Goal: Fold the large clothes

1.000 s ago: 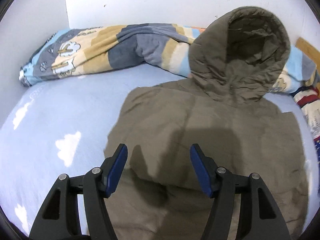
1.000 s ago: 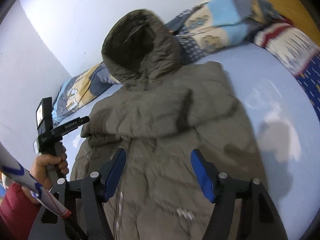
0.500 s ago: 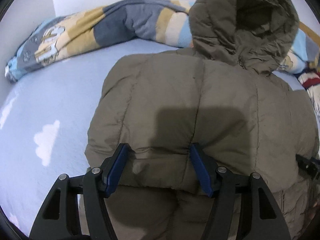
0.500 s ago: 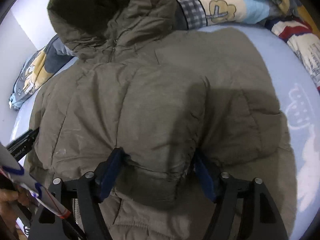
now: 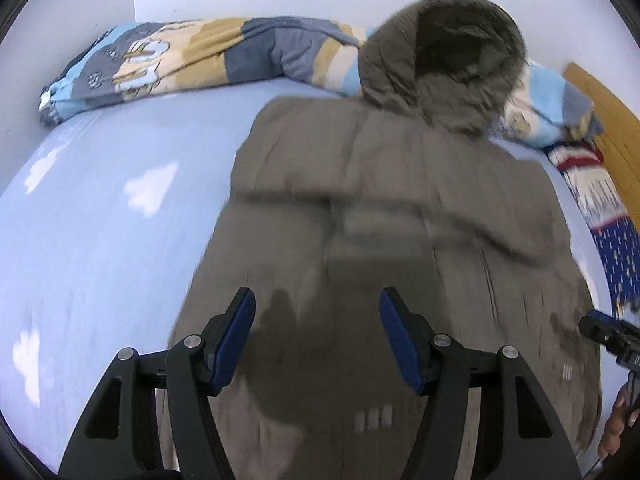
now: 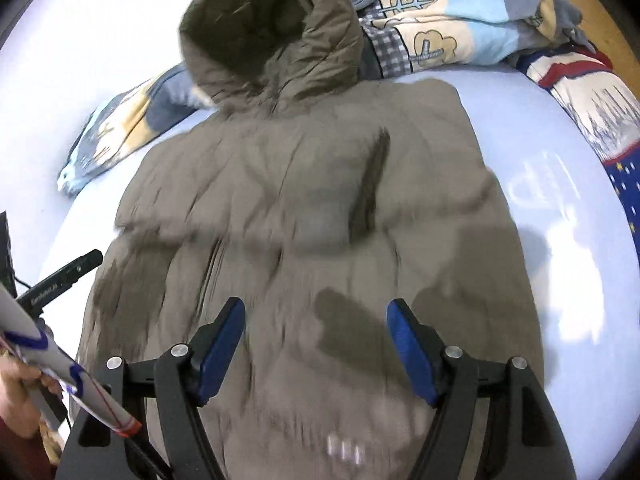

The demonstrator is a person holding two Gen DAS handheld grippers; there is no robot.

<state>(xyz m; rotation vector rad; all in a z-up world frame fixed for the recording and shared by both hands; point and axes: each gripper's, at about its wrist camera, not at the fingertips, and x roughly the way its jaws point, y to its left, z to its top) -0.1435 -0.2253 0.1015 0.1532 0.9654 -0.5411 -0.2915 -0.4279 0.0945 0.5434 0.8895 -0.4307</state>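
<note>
Right now my left gripper (image 5: 316, 340) hangs over the lower half of the olive padded coat (image 5: 400, 208), jaws spread and nothing between the blue pads; my right gripper (image 6: 316, 348) does the same, its jaws having just been widening, released and empty above the cloth. From the left wrist view the coat lies flat on the pale blue cloud-print sheet (image 5: 104, 208), its hood (image 5: 444, 56) at 12 o'clock propped against a rolled striped blanket (image 5: 192, 52), a folded ridge crossing the coat's middle. That view alone catches the other gripper's black tip (image 5: 608, 332) at 3 o'clock, with fingers (image 5: 618, 428) below it. From the right wrist view I get what the left misses: a dark slit-like crease (image 6: 372, 184) at 1 o'clock on the coat, a red, white and blue quilt (image 6: 592, 96) at 2 o'clock, and at 8 o'clock my left hand (image 6: 20, 392) beside a white rolled thing (image 6: 56, 368) with blue and red marks. Containers: none in either view.
</note>
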